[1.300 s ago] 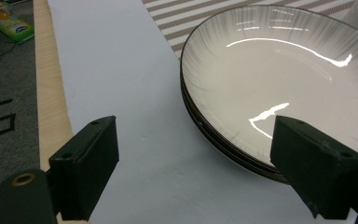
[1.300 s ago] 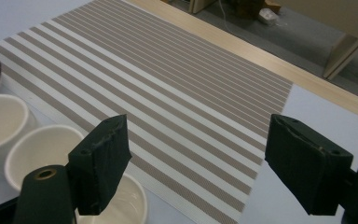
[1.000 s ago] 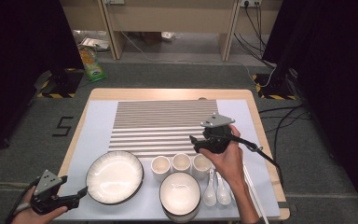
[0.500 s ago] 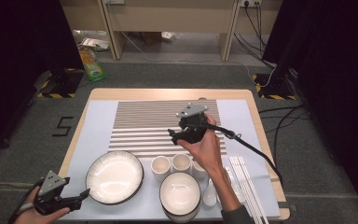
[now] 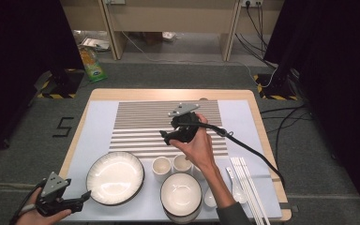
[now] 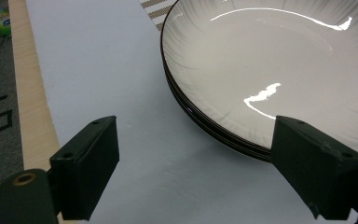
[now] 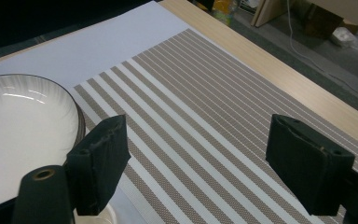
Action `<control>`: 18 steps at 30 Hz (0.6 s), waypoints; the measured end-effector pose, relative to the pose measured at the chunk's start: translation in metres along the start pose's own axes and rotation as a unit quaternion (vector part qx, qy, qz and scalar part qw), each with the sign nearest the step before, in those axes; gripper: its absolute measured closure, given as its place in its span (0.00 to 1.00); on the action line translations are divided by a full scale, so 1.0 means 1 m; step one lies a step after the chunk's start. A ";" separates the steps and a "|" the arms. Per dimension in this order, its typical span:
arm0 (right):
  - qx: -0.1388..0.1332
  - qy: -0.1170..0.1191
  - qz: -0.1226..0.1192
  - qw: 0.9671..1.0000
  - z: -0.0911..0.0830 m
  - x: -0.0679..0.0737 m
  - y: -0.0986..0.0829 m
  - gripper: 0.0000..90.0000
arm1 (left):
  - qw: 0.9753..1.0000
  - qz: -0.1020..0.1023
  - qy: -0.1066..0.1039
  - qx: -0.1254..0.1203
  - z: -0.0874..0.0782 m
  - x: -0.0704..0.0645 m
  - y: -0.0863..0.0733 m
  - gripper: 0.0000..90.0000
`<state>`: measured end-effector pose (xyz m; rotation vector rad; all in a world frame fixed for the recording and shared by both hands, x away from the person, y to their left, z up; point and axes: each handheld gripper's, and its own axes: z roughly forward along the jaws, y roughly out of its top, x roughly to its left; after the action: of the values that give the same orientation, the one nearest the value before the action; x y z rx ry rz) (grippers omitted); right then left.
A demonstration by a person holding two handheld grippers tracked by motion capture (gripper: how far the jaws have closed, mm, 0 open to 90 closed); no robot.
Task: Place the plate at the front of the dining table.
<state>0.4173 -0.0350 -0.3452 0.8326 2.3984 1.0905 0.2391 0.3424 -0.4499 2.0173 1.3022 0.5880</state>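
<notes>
A large white plate with a dark rim (image 5: pixel 116 177) lies at the table's front left on the pale blue mat (image 5: pixel 93 126). My left gripper (image 5: pixel 85 196) hovers open just left of it, and in the left gripper view its rim (image 6: pixel 205 126) sits between the jaws, my left gripper (image 6: pixel 196 158) empty. My right gripper (image 5: pixel 165 138) is held open and empty above the striped placemat (image 5: pixel 140 123), beyond the cups. In the right gripper view my right gripper (image 7: pixel 198 158) looks along the stripes (image 7: pixel 205 107), with the plate (image 7: pixel 23 126) at the left.
Two small white cups (image 5: pixel 161 167) (image 5: pixel 182 162) stand side by side at the front. A white bowl (image 5: pixel 182 194) sits nearer the edge. White spoons (image 5: pixel 237 188) and white chopsticks (image 5: pixel 251 190) lie at the front right. A snack bag (image 5: pixel 91 63) lies on the floor.
My right gripper has travelled left and away from above the cups to over the striped placemat. My left gripper has edged right, toward the plate. Both stayed open.
</notes>
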 end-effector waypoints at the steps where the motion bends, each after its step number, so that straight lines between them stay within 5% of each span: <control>1: 0.000 0.003 -0.001 1.000 0.001 0.000 0.000 0.23 | 1.000 -0.001 0.001 0.000 0.000 0.000 0.000 0.17; 7: -0.002 0.019 0.004 1.000 0.006 0.004 0.000 0.20 | 1.000 0.008 0.005 0.001 0.000 -0.003 0.000 0.16; 10: 0.005 0.010 -0.023 1.000 0.007 0.011 0.005 0.19 | 1.000 0.012 0.005 0.003 0.000 -0.004 0.001 0.16; 18: 0.013 0.057 -0.041 0.997 0.017 0.032 0.018 0.19 | 1.000 0.016 0.003 0.007 0.003 -0.007 -0.001 0.16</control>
<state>0.4088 0.0043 -0.3446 0.6923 2.5215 1.1042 0.2382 0.3357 -0.4529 2.0529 1.2827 0.6023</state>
